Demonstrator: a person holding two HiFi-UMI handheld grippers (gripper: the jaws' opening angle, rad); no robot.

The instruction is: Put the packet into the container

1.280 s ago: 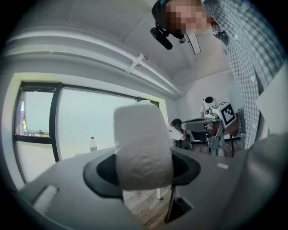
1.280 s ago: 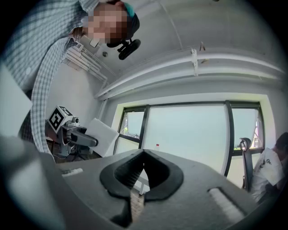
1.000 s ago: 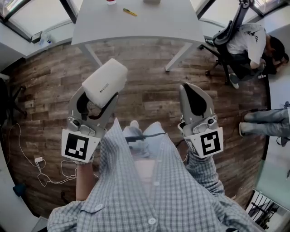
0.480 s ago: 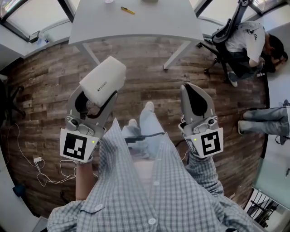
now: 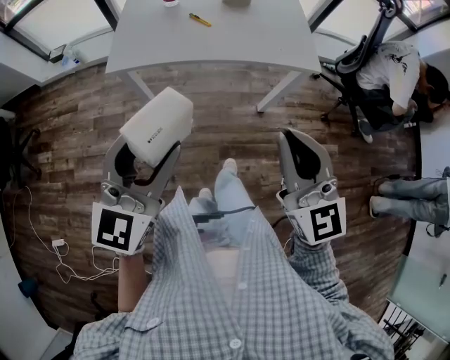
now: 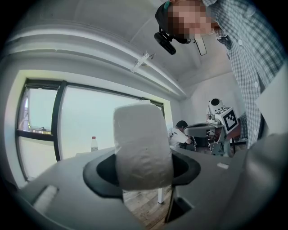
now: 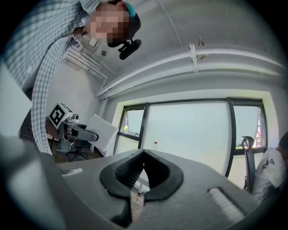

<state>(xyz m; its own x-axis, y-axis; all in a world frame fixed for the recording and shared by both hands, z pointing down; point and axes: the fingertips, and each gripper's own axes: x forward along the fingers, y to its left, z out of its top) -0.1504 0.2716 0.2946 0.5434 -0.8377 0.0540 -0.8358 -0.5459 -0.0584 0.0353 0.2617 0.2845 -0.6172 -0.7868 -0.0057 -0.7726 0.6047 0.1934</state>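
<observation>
A white packet (image 5: 156, 126) is clamped between the wide-spread jaws of my left gripper (image 5: 150, 145), held up over the wooden floor in the head view. In the left gripper view the packet (image 6: 141, 148) stands upright and fills the gap between the jaws. My right gripper (image 5: 295, 139) is held level with it to the right, shut, with nothing in it. In the right gripper view its jaws (image 7: 143, 156) meet at the tips. No container shows in any view.
A grey table (image 5: 211, 39) stands ahead with a yellow item (image 5: 200, 20) on it. A seated person on an office chair (image 5: 376, 70) is at the far right, another person's legs (image 5: 411, 197) below. Cables (image 5: 63, 256) lie on the floor at left.
My left gripper with the packet has drifted slightly left and up. The person's foot has stepped forward between the grippers. The right gripper has kept its place.
</observation>
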